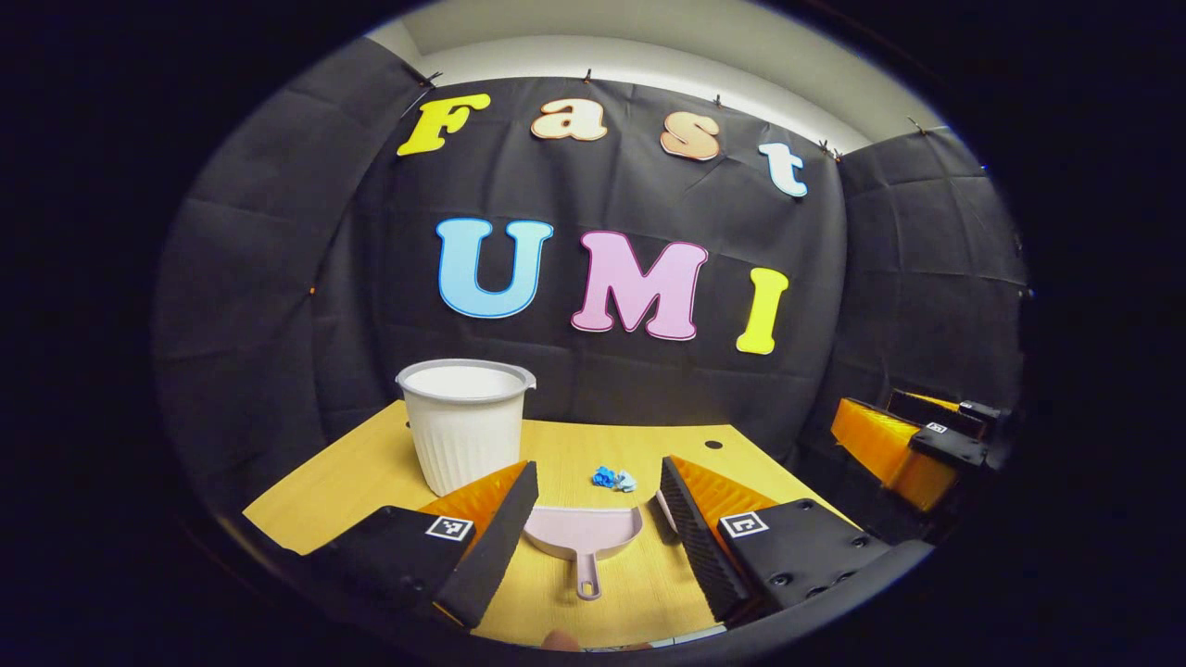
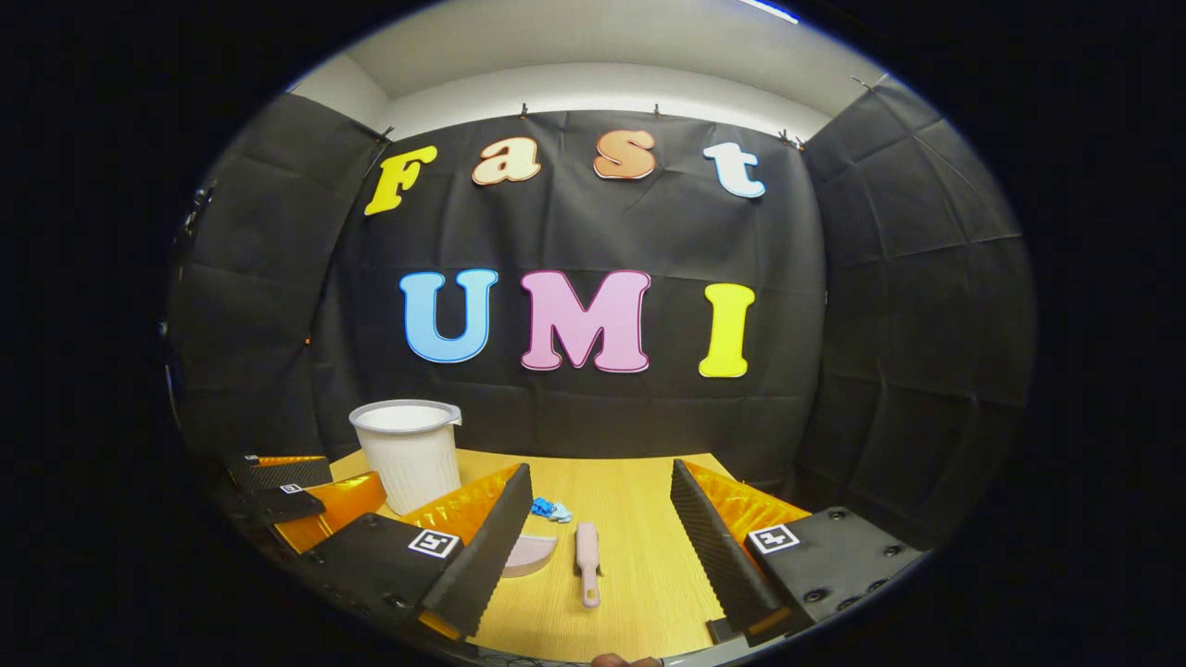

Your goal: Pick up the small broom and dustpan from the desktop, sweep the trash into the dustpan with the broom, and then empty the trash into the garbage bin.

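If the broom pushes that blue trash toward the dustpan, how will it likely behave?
The trash looks like small crumpled scraps, so probably very light and apt to skitter or scatter. Being crumpled rather than round, it should slide, not roll. The dustpan lies flat and unheld on the table, so it may shift too.

The setting is a recording booth, not a lived-in room. Black creased cloth (image 2: 889, 306), clipped along its top edge, covers the back and side walls across the middle of the frame. A plain pale wall and ceiling (image 2: 593, 56) show above it. A wood-grain desktop (image 2: 639, 565) occupies the bottom centre.
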